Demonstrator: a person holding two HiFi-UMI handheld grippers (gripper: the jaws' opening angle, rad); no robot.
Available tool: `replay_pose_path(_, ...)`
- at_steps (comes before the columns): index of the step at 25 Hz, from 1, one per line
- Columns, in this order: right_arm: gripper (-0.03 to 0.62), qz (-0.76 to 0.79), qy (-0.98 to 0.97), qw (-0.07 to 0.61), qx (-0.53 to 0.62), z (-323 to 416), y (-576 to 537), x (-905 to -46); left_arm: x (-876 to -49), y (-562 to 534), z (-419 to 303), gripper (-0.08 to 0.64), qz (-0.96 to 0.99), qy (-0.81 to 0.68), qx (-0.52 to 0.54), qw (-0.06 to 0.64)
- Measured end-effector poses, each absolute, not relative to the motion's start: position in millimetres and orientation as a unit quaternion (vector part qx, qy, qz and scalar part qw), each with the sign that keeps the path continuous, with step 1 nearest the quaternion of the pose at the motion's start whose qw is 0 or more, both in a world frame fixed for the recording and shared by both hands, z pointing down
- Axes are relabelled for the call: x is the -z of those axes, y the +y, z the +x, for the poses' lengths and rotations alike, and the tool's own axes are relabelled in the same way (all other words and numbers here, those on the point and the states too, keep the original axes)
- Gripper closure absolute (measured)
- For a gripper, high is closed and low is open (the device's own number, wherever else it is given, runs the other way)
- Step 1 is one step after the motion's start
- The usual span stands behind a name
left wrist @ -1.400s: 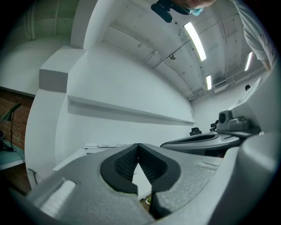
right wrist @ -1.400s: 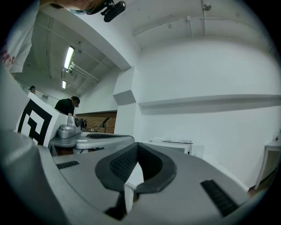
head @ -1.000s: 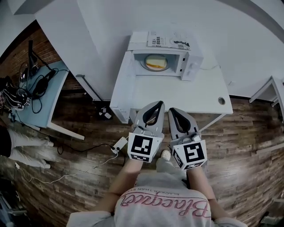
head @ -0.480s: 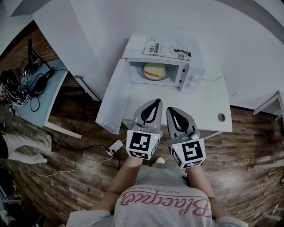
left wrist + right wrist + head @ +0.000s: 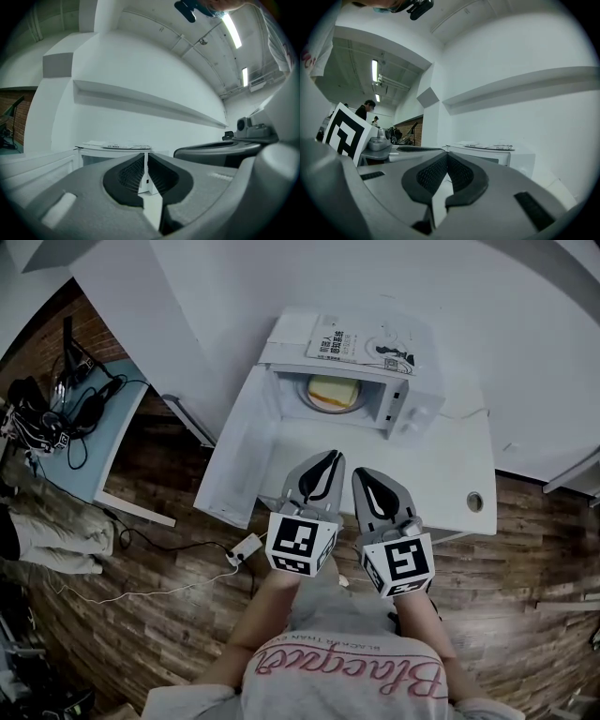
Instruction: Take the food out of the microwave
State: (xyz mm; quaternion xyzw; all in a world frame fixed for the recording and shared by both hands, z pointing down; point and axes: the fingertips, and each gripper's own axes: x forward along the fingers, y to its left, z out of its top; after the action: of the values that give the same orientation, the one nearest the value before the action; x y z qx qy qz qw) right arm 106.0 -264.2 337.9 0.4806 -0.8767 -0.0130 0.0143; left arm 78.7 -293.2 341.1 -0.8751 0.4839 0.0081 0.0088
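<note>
The white microwave (image 5: pixel 412 399) stands open at the back of the white table (image 5: pixel 441 474), its door (image 5: pixel 230 456) swung out to the left. Inside lies a plate of yellow food (image 5: pixel 330 392). My left gripper (image 5: pixel 327 457) and right gripper (image 5: pixel 361 474) hover side by side over the table's front part, pointing at the oven, both shut and empty. The left gripper view shows its shut jaws (image 5: pixel 146 161) in front of the microwave (image 5: pixel 112 152). In the right gripper view the shut jaws (image 5: pixel 447 164) point just left of the microwave (image 5: pixel 506 159). The food is hidden in both gripper views.
Printed papers (image 5: pixel 361 338) lie on top of the microwave. The table has a cable hole (image 5: pixel 475 501) at the right. A pale blue desk (image 5: pixel 84 418) with cables stands at the left, a power strip (image 5: pixel 242 549) lies on the wooden floor, and people (image 5: pixel 363 110) stand far off.
Both grippers have moved forward together, from the table's front edge to over the table, nearer the open microwave. Both stayed shut.
</note>
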Motion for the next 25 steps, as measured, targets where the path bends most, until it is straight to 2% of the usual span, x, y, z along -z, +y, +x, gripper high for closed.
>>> replay_pose_path(3, 0.581, 0.48, -0.877, 0.017, 0.009, 107.5, -272.2, -345.0, -357.6, -304.1, 77.3, 0.517, -0.873, 0.487, -0.003, -0.015)
replay_pose_path(7, 0.581, 0.484, -0.875, 0.016, 0.001, 112.9, -289.1, -352.5, -371.0, -324.6, 76.8, 0.407, -0.867, 0.498, 0.004, -0.023)
replay_pose_path(15, 0.581, 0.485, -0.874, 0.018, -0.018, 113.9, -337.8, -370.8, -402.3, -381.2, 71.3, 0.405, -0.858, 0.506, 0.016, -0.084)
replay_pose_path(19, 0.581, 0.479, -0.877, 0.031, -0.029, 107.0, -362.5, -384.4, -435.0, -416.5, 58.2, 0.401, -0.837, 0.514, -0.004, -0.188)
replay_pose_path(22, 0.581, 0.472, -0.88, 0.043, -0.035, 101.7, -382.5, -395.6, -458.2, -443.7, 45.8, 0.315, -0.809, 0.525, -0.029, -0.263)
replay_pose_path(25, 0.581, 0.47, -0.88, 0.056, -0.045, 101.6, -401.5, -408.5, -483.1, -468.3, 34.9, 0.291, -0.773, 0.538, -0.054, -0.332)
